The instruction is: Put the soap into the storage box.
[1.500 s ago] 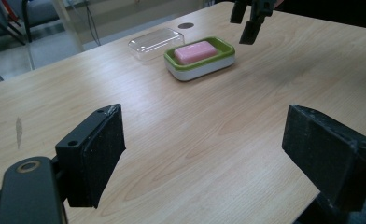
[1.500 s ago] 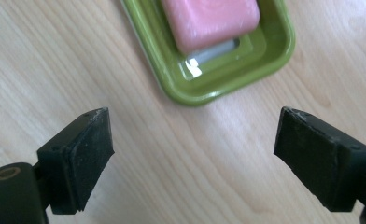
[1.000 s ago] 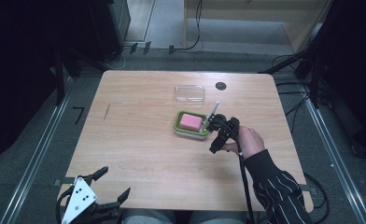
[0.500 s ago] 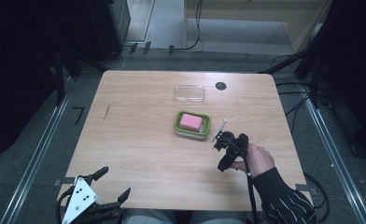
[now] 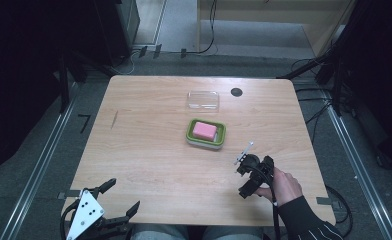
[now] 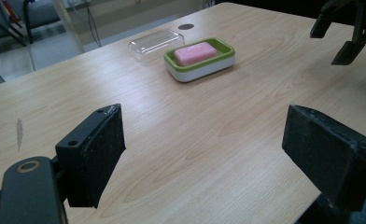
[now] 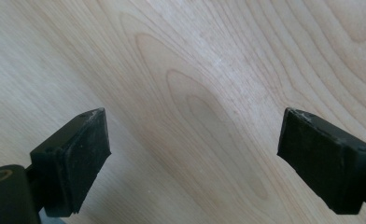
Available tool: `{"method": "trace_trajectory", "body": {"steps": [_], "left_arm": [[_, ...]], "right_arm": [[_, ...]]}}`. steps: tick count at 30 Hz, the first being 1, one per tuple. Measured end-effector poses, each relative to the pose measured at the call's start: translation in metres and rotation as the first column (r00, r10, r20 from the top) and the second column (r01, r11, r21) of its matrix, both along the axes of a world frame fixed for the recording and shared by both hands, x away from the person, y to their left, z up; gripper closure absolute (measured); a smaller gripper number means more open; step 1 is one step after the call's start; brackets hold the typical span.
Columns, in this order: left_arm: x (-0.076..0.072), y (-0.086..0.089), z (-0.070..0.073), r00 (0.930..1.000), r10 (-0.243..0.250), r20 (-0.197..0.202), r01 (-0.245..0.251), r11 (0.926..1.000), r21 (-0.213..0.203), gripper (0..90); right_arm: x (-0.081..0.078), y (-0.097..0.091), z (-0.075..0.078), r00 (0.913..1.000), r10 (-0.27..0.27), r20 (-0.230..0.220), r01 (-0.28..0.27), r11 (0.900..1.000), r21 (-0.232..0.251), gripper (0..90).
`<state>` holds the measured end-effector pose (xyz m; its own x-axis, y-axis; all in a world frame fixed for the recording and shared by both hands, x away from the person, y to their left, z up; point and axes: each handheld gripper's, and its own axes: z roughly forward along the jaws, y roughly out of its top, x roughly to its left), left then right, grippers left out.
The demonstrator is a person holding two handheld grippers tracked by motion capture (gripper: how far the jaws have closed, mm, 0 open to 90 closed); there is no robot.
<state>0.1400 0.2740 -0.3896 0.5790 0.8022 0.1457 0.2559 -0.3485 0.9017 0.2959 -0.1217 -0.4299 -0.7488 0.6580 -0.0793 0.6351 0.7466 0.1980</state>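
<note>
At the near left corner of the worktop (image 5: 149, 150) the left claw (image 5: 118, 200) hangs just off the edge with its jaws spread wide and nothing between them; in the left gripper view its two black pads frame bare wood, with the soap dish further up the board.

Moving rightward, a clear lid (image 5: 203, 100) lies flat on the far middle of the worktop, and just nearer than it stands the green soap dish (image 5: 206, 134) with a pink soap bar (image 5: 204, 130) resting inside — the dish is uncovered, and lid and dish are near each other but apart. A small dark round spot (image 5: 236, 92) marks the wood to the right of the lid.

Further right and nearer, the right claw (image 5: 247, 176) is held by a hand (image 5: 283, 186) in a dark sleeve, low over the worktop and well clear of the dish; the right gripper view shows its jaws wide apart over plain wood grain, gripping nothing.

Judging from this, the soap is seated in the dish and the covering step is not yet done; the work sits between placing and closing. The next move would call for a claw to reach past the dish to the lid, narrow on its rim without tipping it, then lift and settle it squarely over the dish — the clear plastic looks slippery, so a level, centred grip matters.
</note>
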Motion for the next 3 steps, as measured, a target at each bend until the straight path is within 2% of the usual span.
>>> {"method": "trace_trajectory", "body": {"steps": [1, 3], "left_arm": [[0.0001, -0.0002, 0.0, 1.0, 0.0, -0.001, 0.0, 1.0, 0.0, 14.0], [0.0003, -0.0003, 0.0, 1.0, 0.0, -0.003, 0.0, 1.0, 0.001, 14.0]], "right_arm": [[-0.0042, -0.0022, 0.0029, 0.9997, 0.004, 0.023, -0.005, 0.9991, 0.042, 8.1], [-0.0054, -0.0037, 0.0038, 0.9991, 0.009, 0.04, -0.011, 0.9984, 0.056, 7.6]]}}
